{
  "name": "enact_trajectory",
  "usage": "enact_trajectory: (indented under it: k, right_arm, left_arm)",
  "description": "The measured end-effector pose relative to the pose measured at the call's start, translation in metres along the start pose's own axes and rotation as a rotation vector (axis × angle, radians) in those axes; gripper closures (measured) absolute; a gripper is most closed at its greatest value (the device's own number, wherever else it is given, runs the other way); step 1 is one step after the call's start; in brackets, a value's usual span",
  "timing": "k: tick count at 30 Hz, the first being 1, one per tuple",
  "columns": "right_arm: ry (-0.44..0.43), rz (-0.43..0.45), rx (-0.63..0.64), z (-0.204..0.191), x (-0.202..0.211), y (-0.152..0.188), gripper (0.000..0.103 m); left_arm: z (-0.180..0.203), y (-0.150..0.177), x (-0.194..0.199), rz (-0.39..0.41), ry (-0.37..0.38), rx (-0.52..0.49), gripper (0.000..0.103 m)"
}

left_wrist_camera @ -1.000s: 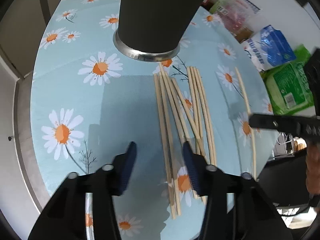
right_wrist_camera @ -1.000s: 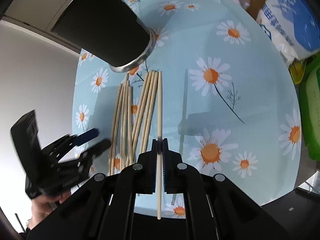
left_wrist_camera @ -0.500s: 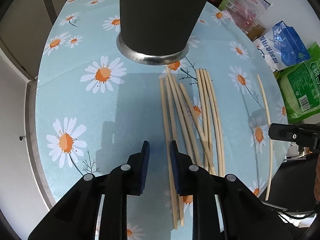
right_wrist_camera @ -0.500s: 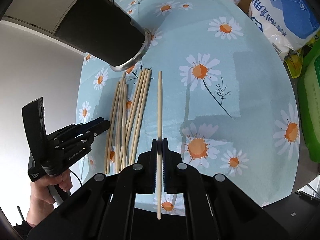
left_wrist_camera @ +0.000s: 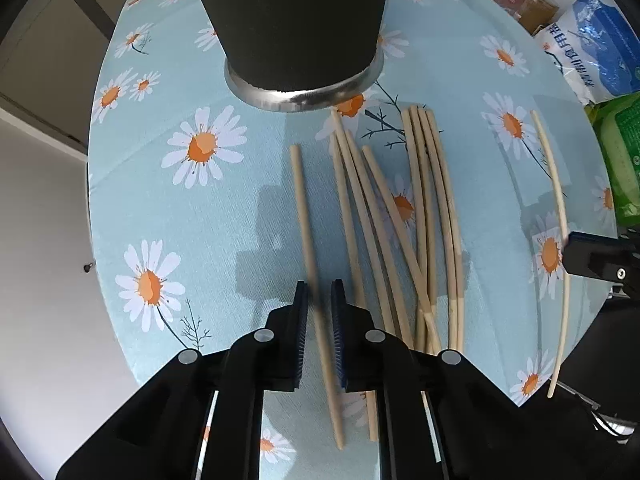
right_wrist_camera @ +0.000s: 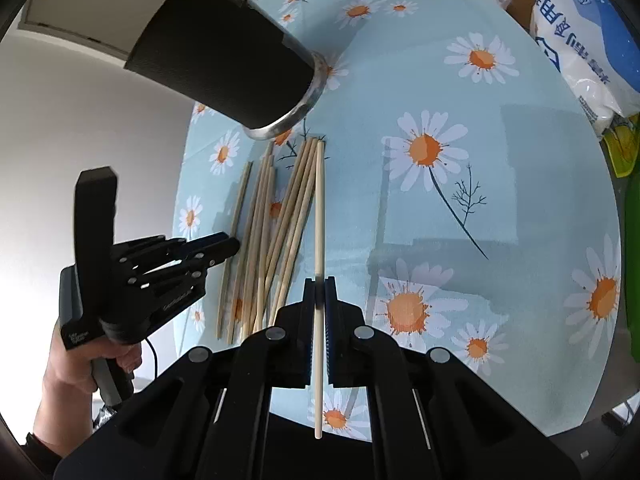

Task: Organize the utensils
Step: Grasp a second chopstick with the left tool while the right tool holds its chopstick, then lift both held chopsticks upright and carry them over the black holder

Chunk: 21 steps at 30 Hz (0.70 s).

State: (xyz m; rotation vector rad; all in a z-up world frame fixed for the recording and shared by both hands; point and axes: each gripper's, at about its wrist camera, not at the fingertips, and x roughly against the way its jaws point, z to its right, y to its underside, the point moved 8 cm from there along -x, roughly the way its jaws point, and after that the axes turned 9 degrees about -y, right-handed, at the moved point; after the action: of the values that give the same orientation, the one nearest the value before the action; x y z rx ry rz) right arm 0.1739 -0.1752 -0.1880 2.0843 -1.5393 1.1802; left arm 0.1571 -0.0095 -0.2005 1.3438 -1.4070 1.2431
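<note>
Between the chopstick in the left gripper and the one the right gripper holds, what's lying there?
The loose bundle of chopsticks lies on the tablecloth between the left gripper's chopstick and the right gripper's chopstick; left wrist view.

Home dining table (left_wrist_camera: 132,184), daisy tablecloth (right_wrist_camera: 500,208), groceries (left_wrist_camera: 592,52)

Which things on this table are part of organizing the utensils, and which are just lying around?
Part of the job:
- loose chopsticks
- chopstick in the left claw
- chopstick in the right claw
- black utensil cup

Lying about:
- blue-and-white bag
- green packet
</note>
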Motion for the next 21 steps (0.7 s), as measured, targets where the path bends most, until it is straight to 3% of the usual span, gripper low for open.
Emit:
enact_trajectory:
  k: [3,10,13,21]
  right_arm:
    - [-0.038,-0.026,0.017,0.000,0.001,0.002,0.098]
    - [-0.074,-0.047,0.075,-0.010,0.001,-0.010,0.098]
    - [-0.080,-0.047,0.090,-0.016,-0.001,-0.015,0.098]
    - [-0.075,-0.023,0.140,-0.039,-0.010,-0.024,0.098]
  left_arm:
    - [0.004,-0.002,0.001,-0.015,-0.012,0.025,0.099]
    - [0.013,-0.008,0.002,-0.029,-0.028,0.069,0.099]
    - [-0.001,-0.005,0.007,0.009,-0.022,0.098,0.099]
    - [-0.024,0.004,0.050,0.139,0.080,0.202,0.099]
